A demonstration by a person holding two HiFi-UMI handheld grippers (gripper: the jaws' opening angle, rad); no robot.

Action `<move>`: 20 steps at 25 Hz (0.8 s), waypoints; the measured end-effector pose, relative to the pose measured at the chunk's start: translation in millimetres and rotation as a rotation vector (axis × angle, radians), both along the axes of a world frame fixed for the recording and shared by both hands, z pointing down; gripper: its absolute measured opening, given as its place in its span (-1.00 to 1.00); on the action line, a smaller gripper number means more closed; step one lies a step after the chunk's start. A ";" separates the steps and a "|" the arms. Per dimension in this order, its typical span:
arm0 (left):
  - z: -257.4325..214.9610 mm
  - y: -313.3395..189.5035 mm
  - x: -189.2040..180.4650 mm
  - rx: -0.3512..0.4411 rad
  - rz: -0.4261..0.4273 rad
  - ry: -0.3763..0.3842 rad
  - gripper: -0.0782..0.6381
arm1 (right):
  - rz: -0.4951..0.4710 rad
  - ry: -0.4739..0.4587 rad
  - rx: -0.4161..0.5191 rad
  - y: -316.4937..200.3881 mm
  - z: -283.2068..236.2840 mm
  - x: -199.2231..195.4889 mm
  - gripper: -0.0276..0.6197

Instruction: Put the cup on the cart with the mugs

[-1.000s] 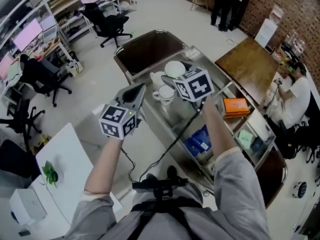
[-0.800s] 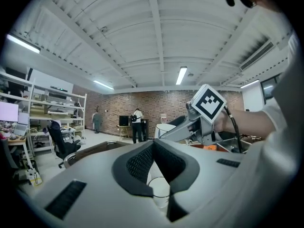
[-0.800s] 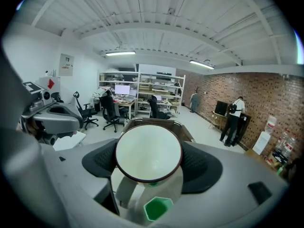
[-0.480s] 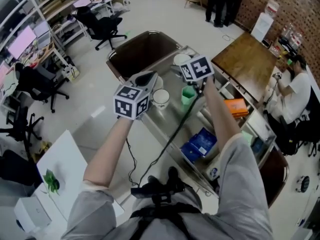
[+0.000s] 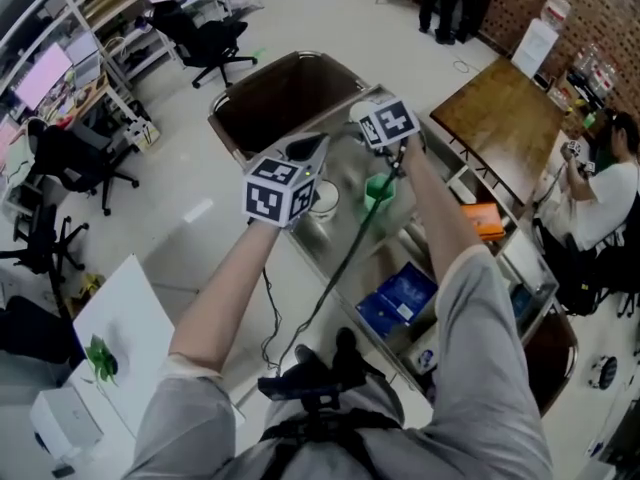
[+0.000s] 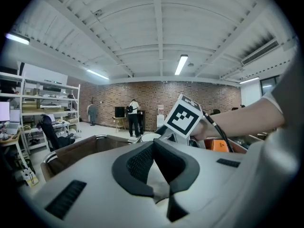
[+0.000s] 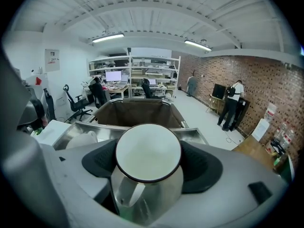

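In the right gripper view a metal-looking cup (image 7: 148, 175) with a white inside, a dark rim and a handle sits between the pads of my right gripper (image 7: 149, 160), which is shut on it. In the head view that gripper's marker cube (image 5: 388, 123) hides the cup above the steel cart (image 5: 340, 233). A white mug (image 5: 322, 196) stands on the cart's top, also seen as mug (image 7: 83, 139) below and left of the held cup. My left gripper (image 5: 308, 148) hangs over the cart's left edge, shut and empty; its jaws (image 6: 154, 148) meet at the tips.
A green cup-like thing (image 5: 378, 190) stands on the cart top by my right arm. A brown bin (image 5: 285, 93) hangs at the cart's far end. An orange box (image 5: 482, 218) and blue packet (image 5: 400, 296) lie lower. A wooden table (image 5: 495, 128) is to the right.
Both grippers have moved away from me over the cart, towards the brown bin. The right gripper still holds the cup. The green thing has come into sight beside my right arm.
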State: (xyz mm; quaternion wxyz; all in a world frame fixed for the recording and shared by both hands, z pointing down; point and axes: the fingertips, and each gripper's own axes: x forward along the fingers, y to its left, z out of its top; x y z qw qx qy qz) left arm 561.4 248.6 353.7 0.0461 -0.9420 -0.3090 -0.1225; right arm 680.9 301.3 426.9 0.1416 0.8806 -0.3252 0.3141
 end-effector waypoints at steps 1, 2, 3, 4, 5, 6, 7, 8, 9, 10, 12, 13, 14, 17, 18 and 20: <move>0.5 0.4 2.6 -0.001 -0.001 -0.002 -0.78 | -0.005 -0.011 0.002 -2.2 5.3 3.2 0.33; 1.3 1.0 4.8 0.000 -0.002 -0.003 -0.78 | 0.001 -0.014 -0.009 -0.8 10.9 8.3 0.33; 2.6 1.6 6.9 0.001 -0.003 -0.005 -0.78 | 0.012 -0.011 -0.027 2.8 16.6 14.4 0.33; 4.0 2.1 8.7 0.002 -0.004 -0.007 -0.78 | 0.017 -0.012 -0.036 4.6 21.6 18.8 0.33; 5.4 2.5 10.1 0.002 -0.005 -0.009 -0.78 | 0.009 -0.020 -0.028 2.5 25.6 20.5 0.33; 6.7 2.4 11.0 0.001 -0.007 -0.012 -0.78 | -0.004 -0.030 -0.012 -1.1 29.1 20.6 0.33; 8.1 1.9 11.3 0.001 -0.009 -0.014 -0.78 | -0.011 -0.037 -0.005 -2.3 33.2 21.2 0.33; 9.5 1.4 11.3 0.000 -0.010 -0.017 -0.78 | -0.011 -0.041 -0.009 -1.3 37.9 22.5 0.33; 10.8 0.9 11.1 0.000 -0.012 -0.019 -0.78 | -0.014 -0.045 -0.012 -0.5 42.5 23.3 0.33; 11.6 0.6 10.9 0.000 -0.013 -0.021 -0.78 | -0.022 -0.050 -0.009 -1.3 46.4 23.3 0.33; 11.9 0.3 10.5 0.000 -0.017 -0.021 -0.78 | -0.043 -0.066 0.012 -5.2 52.9 21.2 0.33; 11.7 0.1 10.2 0.001 -0.019 -0.021 -0.78 | -0.046 -0.073 0.014 -4.4 56.8 20.7 0.33; 11.4 0.0 10.0 0.001 -0.021 -0.020 -0.78 | -0.042 -0.077 0.008 -1.8 60.9 20.8 0.33; 12.1 -1.0 10.6 -0.002 -0.029 -0.021 -0.78 | -0.051 -0.078 0.018 1.2 65.5 19.0 0.33; 13.3 -1.7 11.3 -0.003 -0.034 -0.024 -0.78 | -0.050 -0.070 0.009 3.6 66.1 20.5 0.33; 16.4 -2.7 12.2 -0.008 -0.043 -0.031 -0.78 | -0.047 -0.059 -0.004 5.8 66.9 22.3 0.34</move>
